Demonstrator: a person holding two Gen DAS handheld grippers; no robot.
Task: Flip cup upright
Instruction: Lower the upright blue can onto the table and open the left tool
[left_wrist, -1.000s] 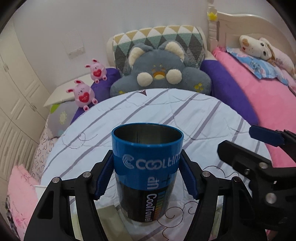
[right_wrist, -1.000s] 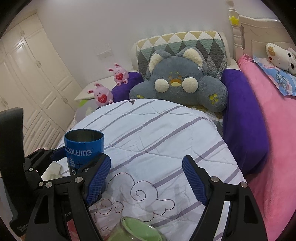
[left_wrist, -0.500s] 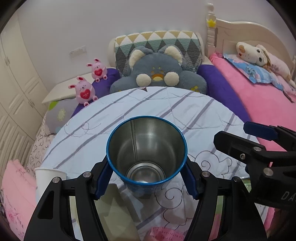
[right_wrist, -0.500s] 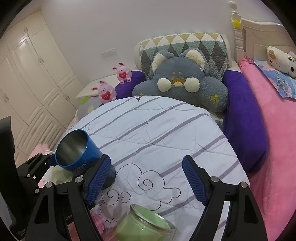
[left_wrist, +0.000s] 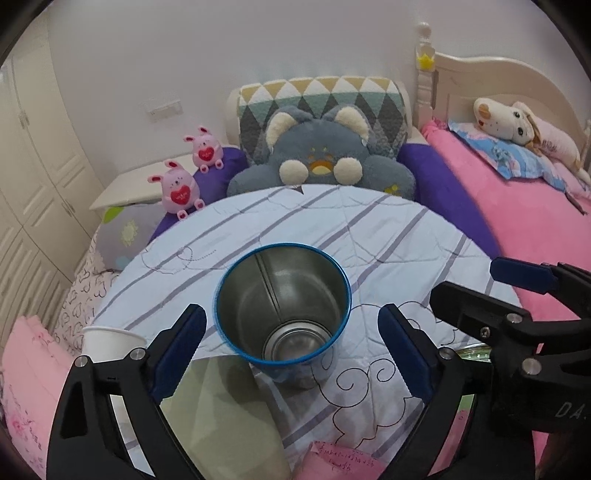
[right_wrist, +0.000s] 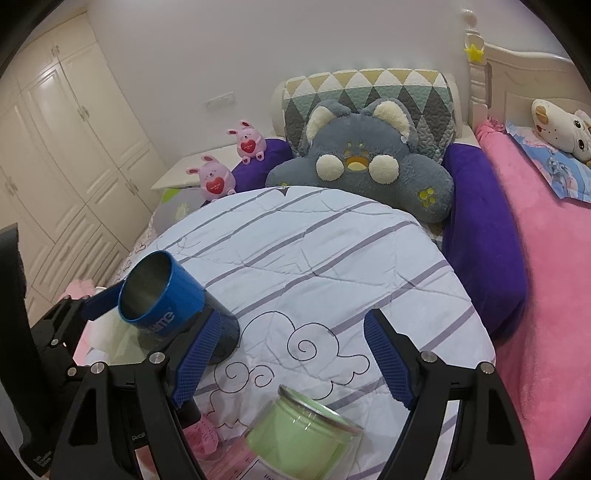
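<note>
The blue cup (left_wrist: 282, 314) with a steel inside stands mouth-up on the white striped cloth (left_wrist: 332, 229); it also shows in the right wrist view (right_wrist: 162, 291). My left gripper (left_wrist: 291, 350) is open, its blue pads apart on either side of the cup and not touching it. My right gripper (right_wrist: 291, 358) is open and empty, to the right of the cup; it shows at the right edge of the left wrist view (left_wrist: 517, 295).
A white paper cup (left_wrist: 107, 341) stands at the left. A green jar (right_wrist: 303, 432) sits near my right gripper. Pink notes (left_wrist: 332, 461) lie at the front. A grey plush cushion (left_wrist: 321, 166), pink toys (left_wrist: 179, 188) and a pink bed (left_wrist: 535, 221) lie behind.
My left gripper set the cup down mouth-up on the cloth, then opened and let it go. The right gripper stayed open and shifted slightly.
</note>
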